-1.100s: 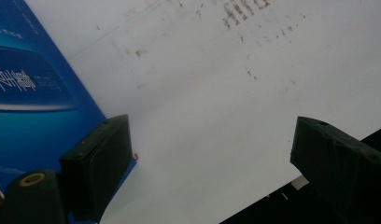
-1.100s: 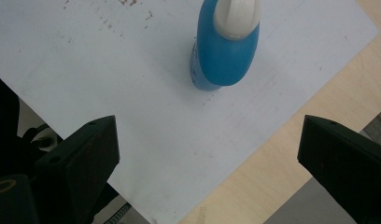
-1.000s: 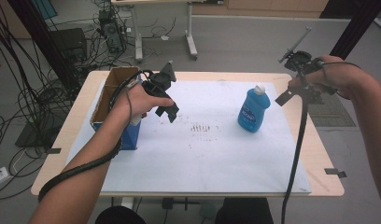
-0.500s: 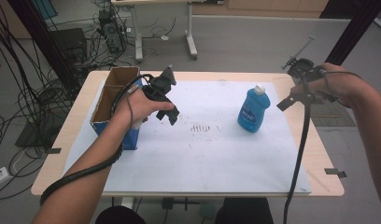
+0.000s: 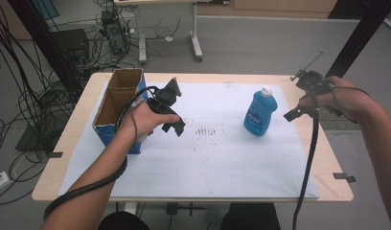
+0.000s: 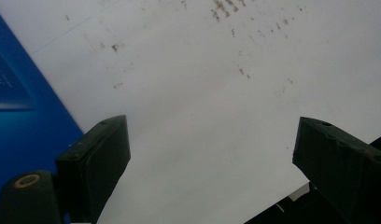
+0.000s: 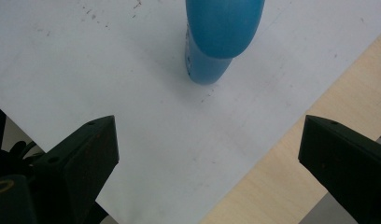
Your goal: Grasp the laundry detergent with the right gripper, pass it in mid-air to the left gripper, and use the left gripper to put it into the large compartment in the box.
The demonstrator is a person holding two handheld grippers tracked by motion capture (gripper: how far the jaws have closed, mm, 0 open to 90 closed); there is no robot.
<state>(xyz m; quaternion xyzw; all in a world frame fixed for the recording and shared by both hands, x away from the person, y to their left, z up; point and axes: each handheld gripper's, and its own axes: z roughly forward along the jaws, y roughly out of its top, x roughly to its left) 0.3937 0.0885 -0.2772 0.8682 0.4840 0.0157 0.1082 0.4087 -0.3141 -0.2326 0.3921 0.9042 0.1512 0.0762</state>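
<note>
A blue bottle [image 5: 259, 112] with a white cap stands upright on the white sheet [image 5: 217, 158], right of the middle. In the right gripper view the blue bottle [image 7: 216, 37] rises ahead of the jaws. My right gripper [image 5: 299, 103] hangs open a little to the bottle's right, over the sheet's edge, with nothing between its jaws [image 7: 207, 130]. My left gripper [image 5: 177, 125] is open beside an open cardboard box [image 5: 114, 103] with blue sides. Its jaws [image 6: 209, 135] have just opened slightly wider, with only bare sheet between them and the box's blue side [image 6: 20, 107] at their left.
The wooden table [image 5: 330, 165] shows as a rim around the sheet. A patch of small dark marks [image 5: 208, 131] lies mid-sheet. Cables and a desk frame [image 5: 196, 45] stand on the floor beyond the far edge.
Both hands have come down toward the table. The right gripper has also drawn slightly nearer. The bottle and the box have not moved.
</note>
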